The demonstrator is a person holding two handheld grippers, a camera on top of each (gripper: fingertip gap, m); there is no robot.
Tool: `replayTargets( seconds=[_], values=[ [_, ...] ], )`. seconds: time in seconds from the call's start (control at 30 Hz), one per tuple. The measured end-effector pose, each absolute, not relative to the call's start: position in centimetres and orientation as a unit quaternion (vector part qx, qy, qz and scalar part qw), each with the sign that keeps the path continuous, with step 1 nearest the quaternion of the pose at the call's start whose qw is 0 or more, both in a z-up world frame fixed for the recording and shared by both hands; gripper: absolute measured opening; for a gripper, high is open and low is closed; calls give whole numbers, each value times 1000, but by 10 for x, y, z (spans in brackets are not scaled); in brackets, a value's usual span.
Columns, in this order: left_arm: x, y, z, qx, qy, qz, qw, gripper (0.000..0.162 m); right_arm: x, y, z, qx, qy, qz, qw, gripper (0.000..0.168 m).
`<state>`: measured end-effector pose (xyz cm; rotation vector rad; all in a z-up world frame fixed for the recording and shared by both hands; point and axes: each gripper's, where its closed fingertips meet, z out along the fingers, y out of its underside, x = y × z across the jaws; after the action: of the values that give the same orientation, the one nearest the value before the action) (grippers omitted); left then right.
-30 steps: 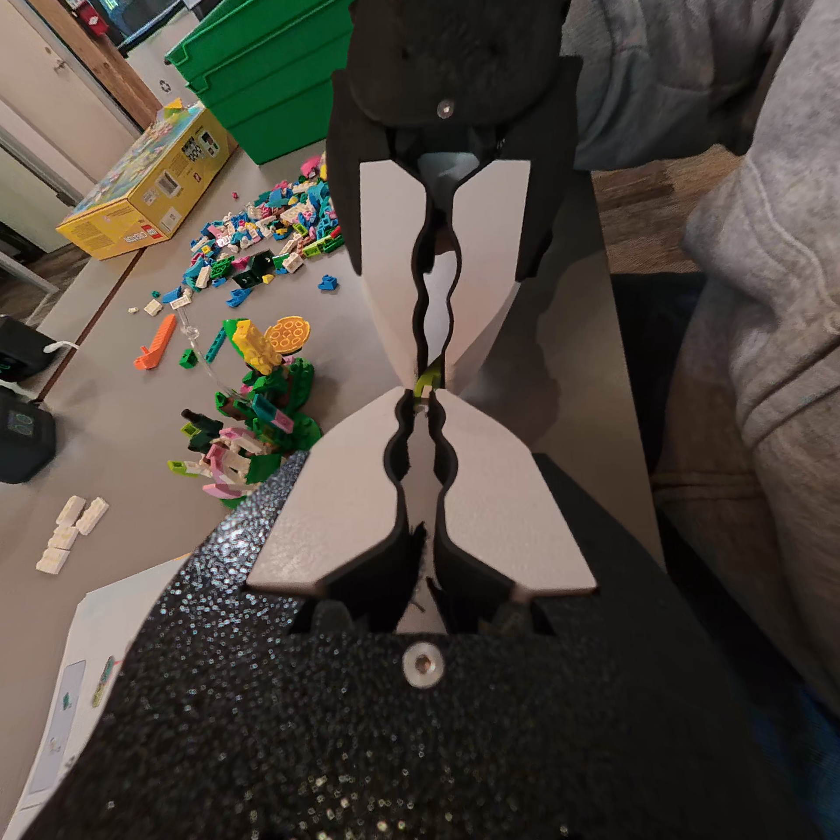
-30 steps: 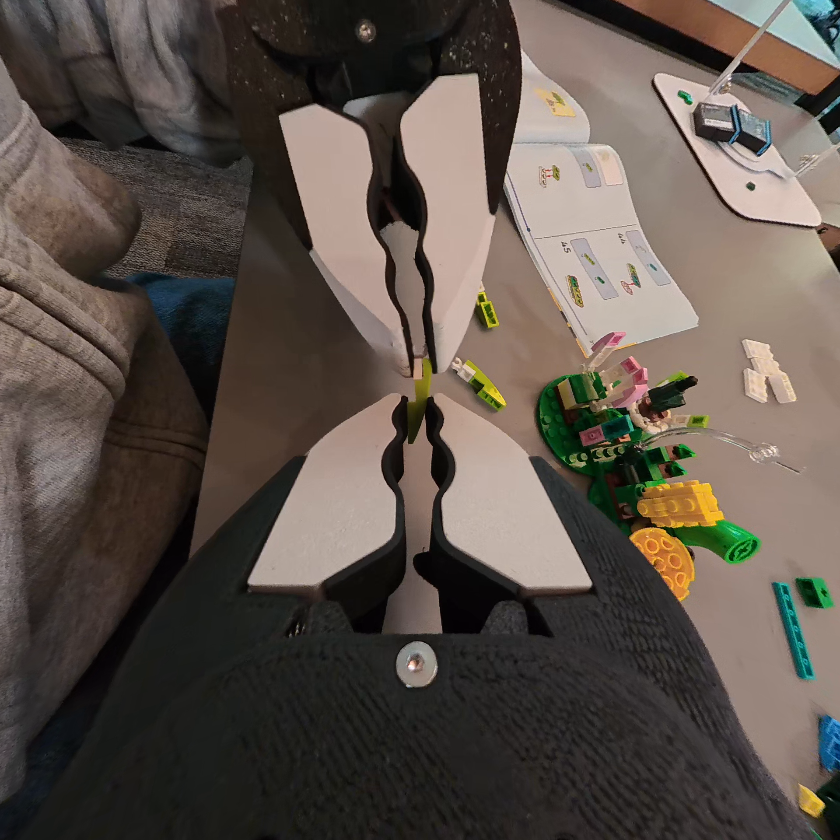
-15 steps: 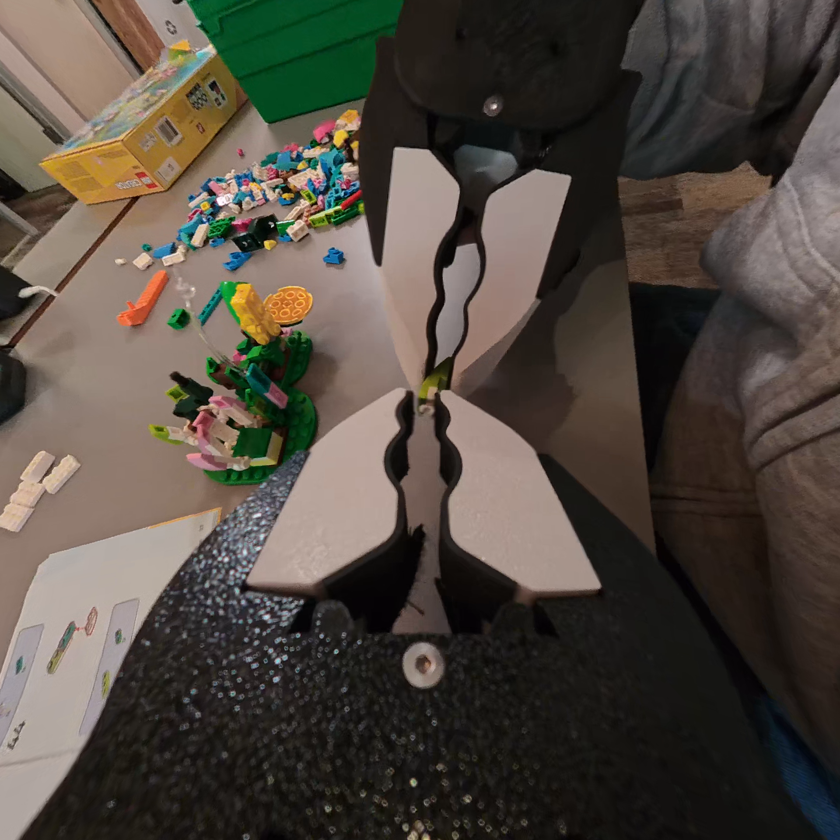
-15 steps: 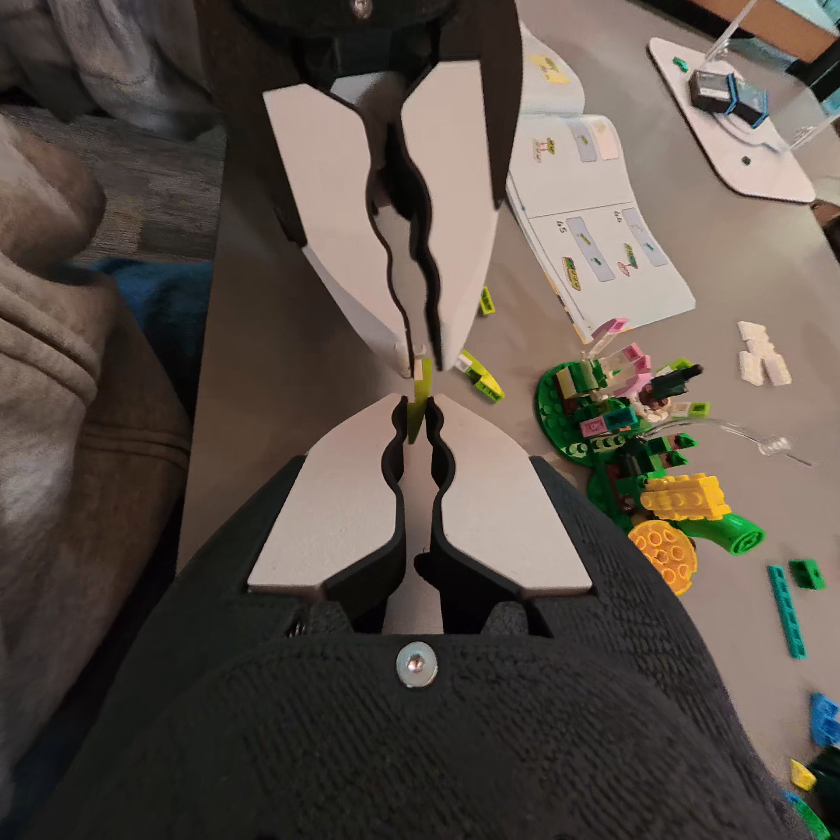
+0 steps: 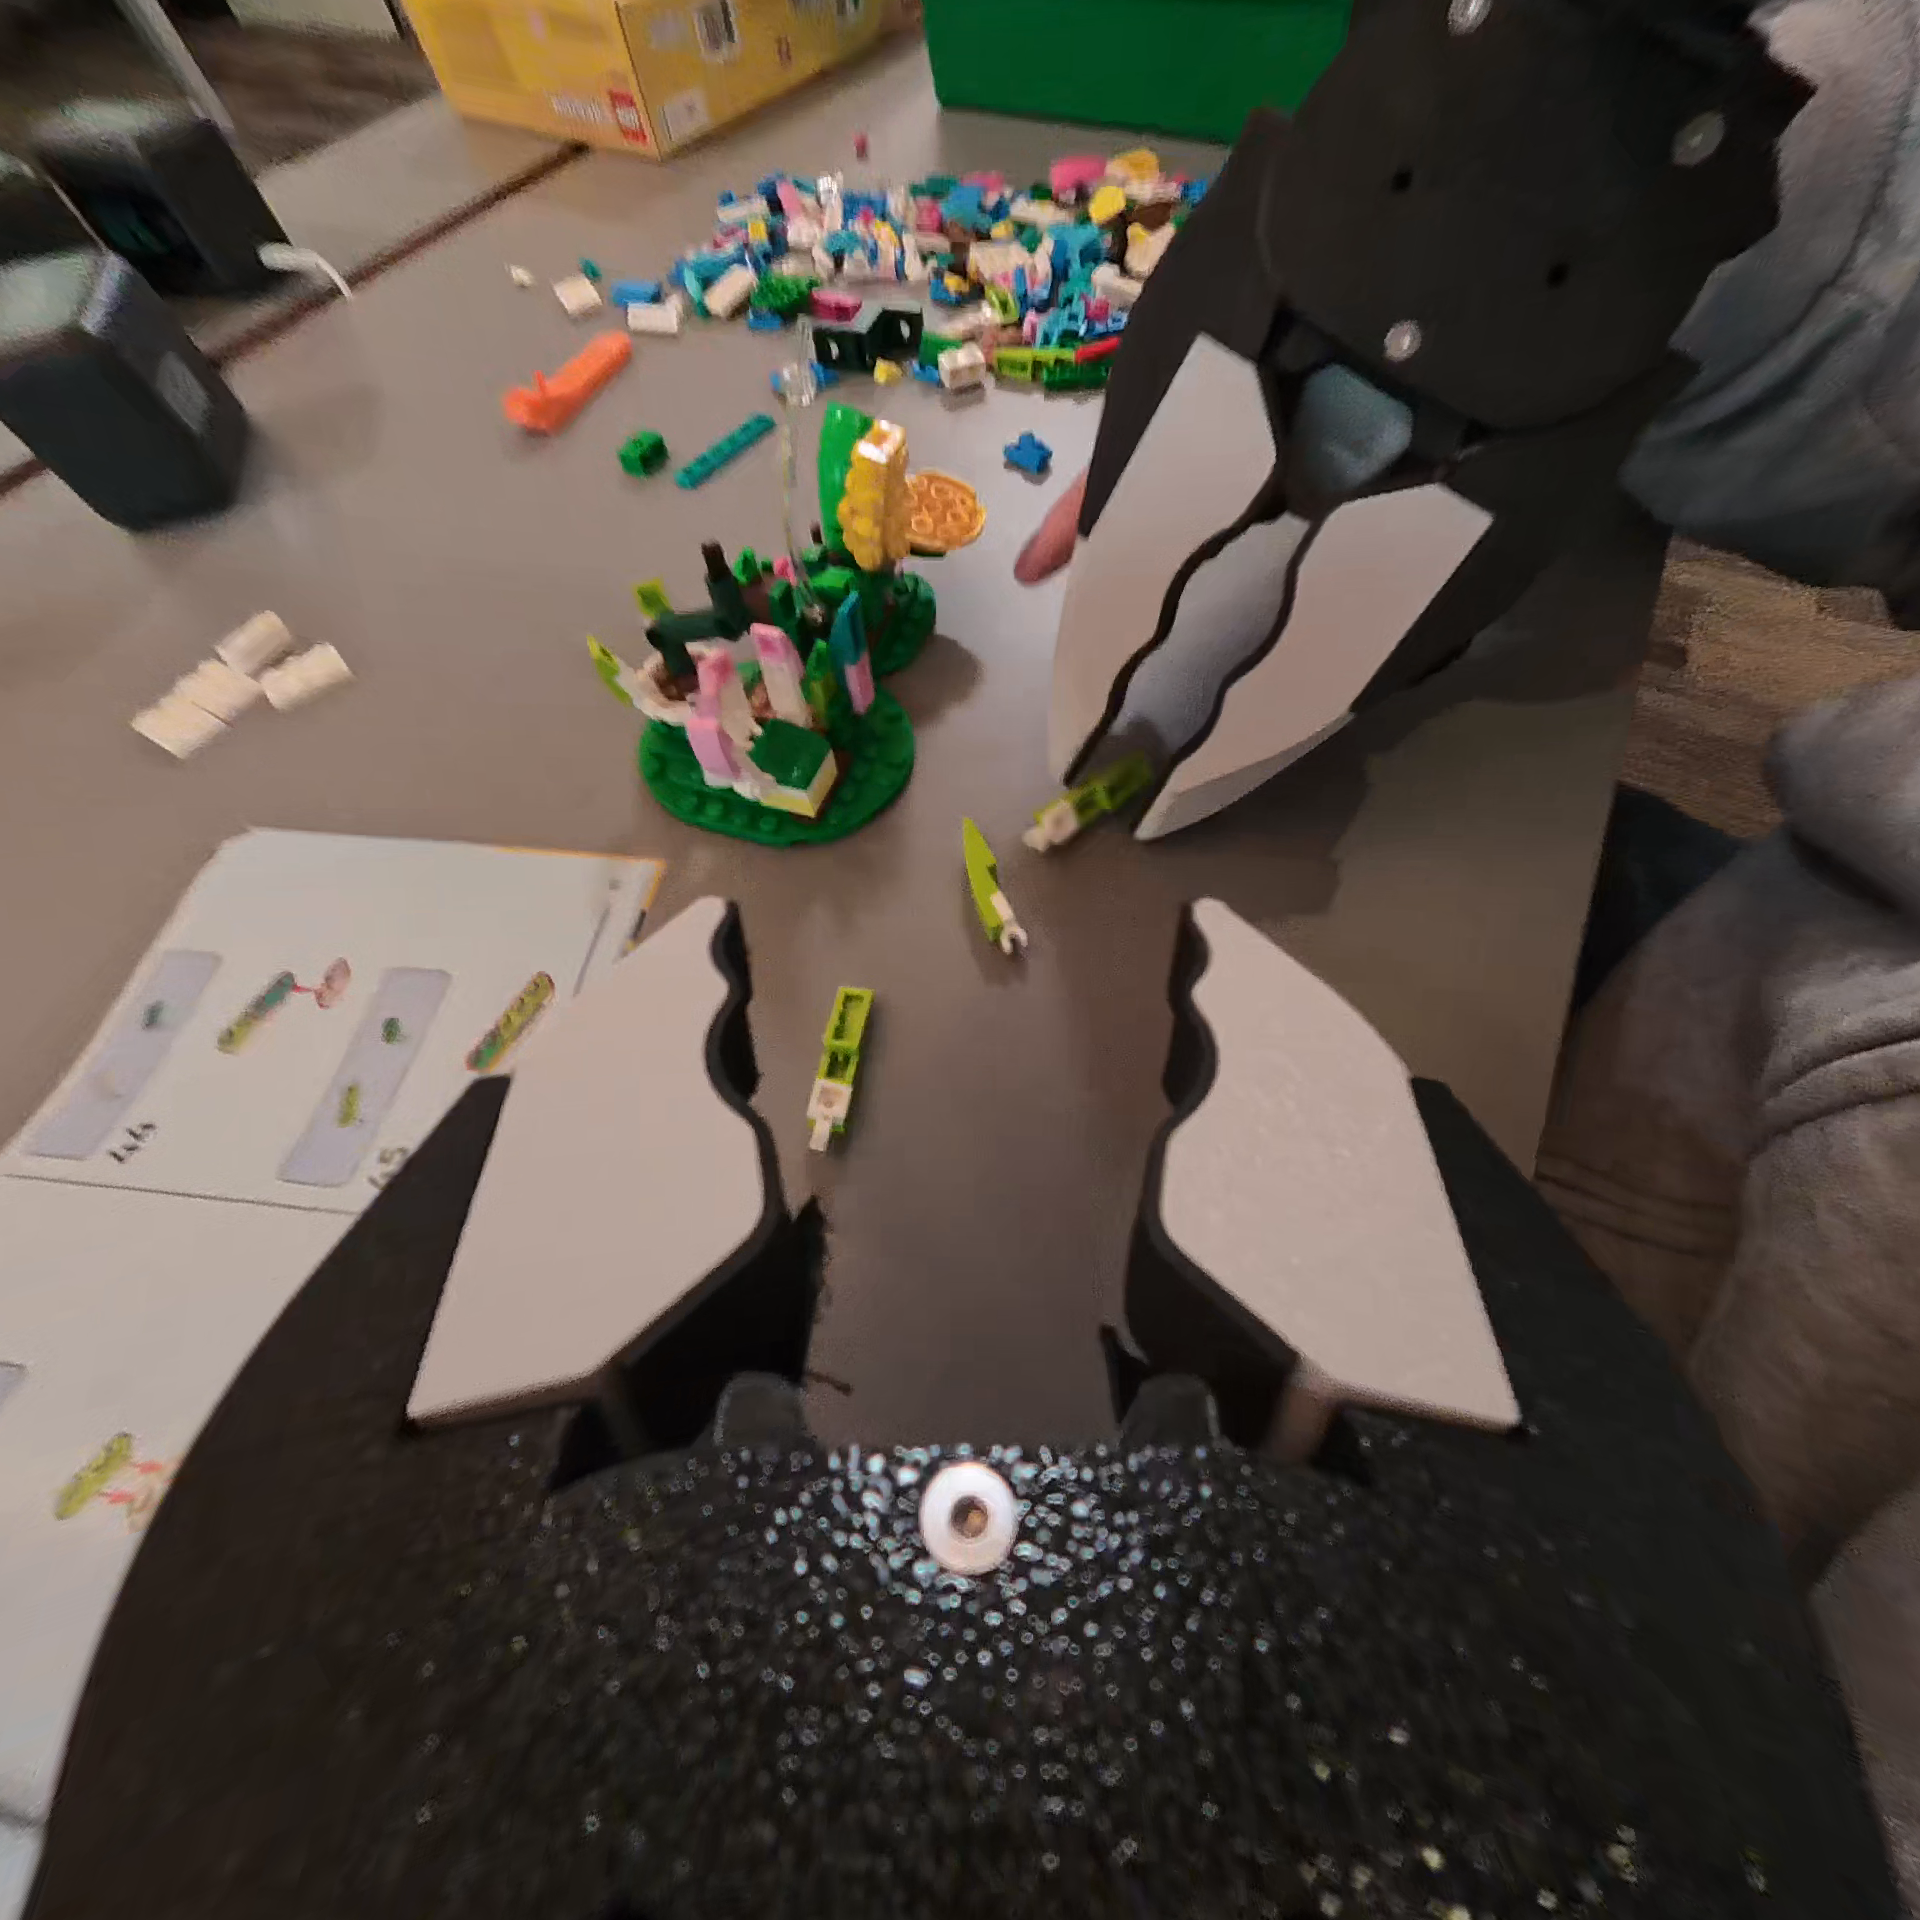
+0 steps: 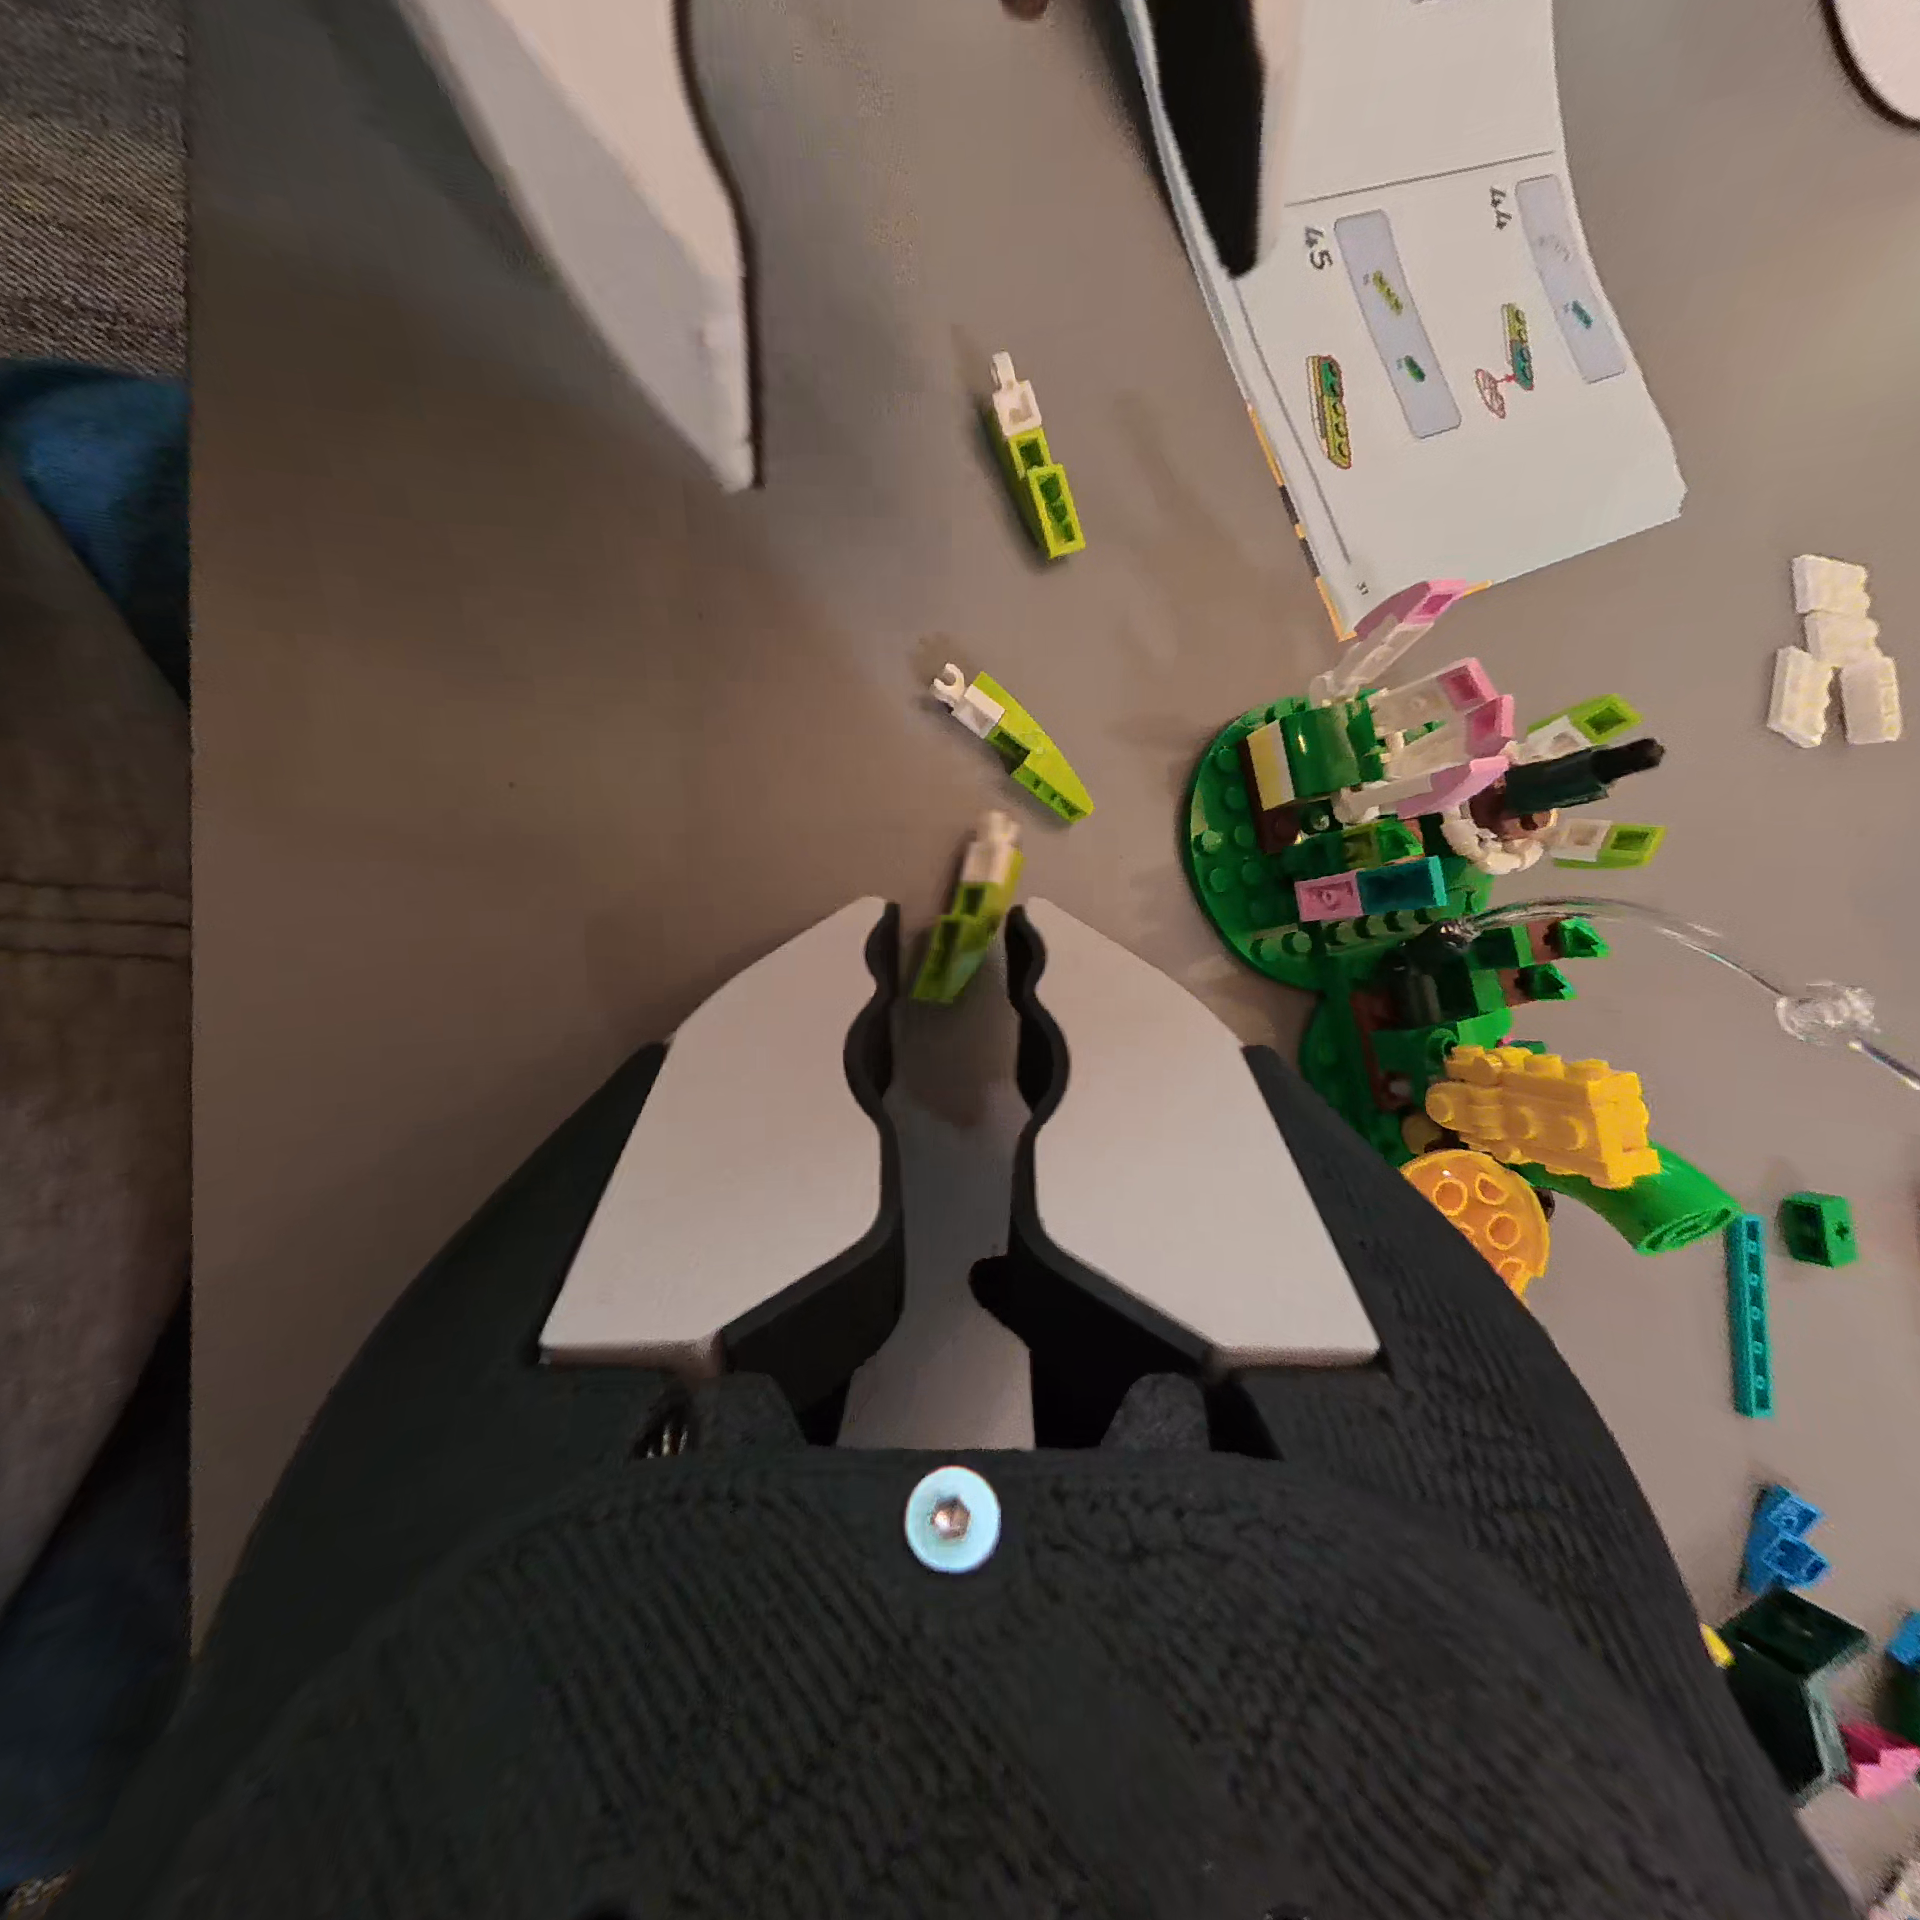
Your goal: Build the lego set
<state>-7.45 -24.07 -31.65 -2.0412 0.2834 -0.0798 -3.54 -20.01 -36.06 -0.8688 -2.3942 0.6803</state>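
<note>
My left gripper point(image 5: 961, 914) is open wide and empty above the grey table point(image 5: 416, 582). A lime leaf piece with a white clip point(image 5: 842, 1060) lies on the table between its fingers, and a second one point(image 5: 987, 883) lies just beyond. My right gripper point(image 6: 951, 914) is partly open, low over the table. A third lime leaf piece point(image 6: 966, 925) sits loosely between its tips, with a gap on its left side; it also shows in the left wrist view point(image 5: 1091, 800). The green flower model point(image 5: 779, 727) stands to the left of the leaves.
An open instruction booklet point(image 5: 260, 1039) lies at the near left. A pile of loose bricks point(image 5: 935, 270), a yellow box point(image 5: 644, 62) and a green bin point(image 5: 1091, 62) are at the back. White bricks point(image 5: 239, 675) and black devices point(image 5: 114, 395) are at the left. A grey sleeve point(image 5: 1766, 1143) is past the table's right edge.
Both grippers were shut tip to tip on one lime piece held in the air. The left has now opened wide and drawn back; the right has lowered to the table and loosened.
</note>
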Motion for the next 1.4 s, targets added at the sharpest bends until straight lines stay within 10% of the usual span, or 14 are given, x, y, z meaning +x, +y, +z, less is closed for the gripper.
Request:
replayTargets(
  seconds=[0.2, 0.6, 1.4],
  values=[
    [-89, -236, -308, -820, 94, 30, 564, 83, -35, -187, -339, -341, -838, 304, 299, 26],
    [-110, -259, -254, -664, 16, 156, 731, 51, -43, -144, -263, -284, -616, 366, 637, 5],
    [-133, -279, -244, -631, -69, 108, 765, 45, -46, -125, -265, -289, -598, 353, 660, 4]
  ],
)
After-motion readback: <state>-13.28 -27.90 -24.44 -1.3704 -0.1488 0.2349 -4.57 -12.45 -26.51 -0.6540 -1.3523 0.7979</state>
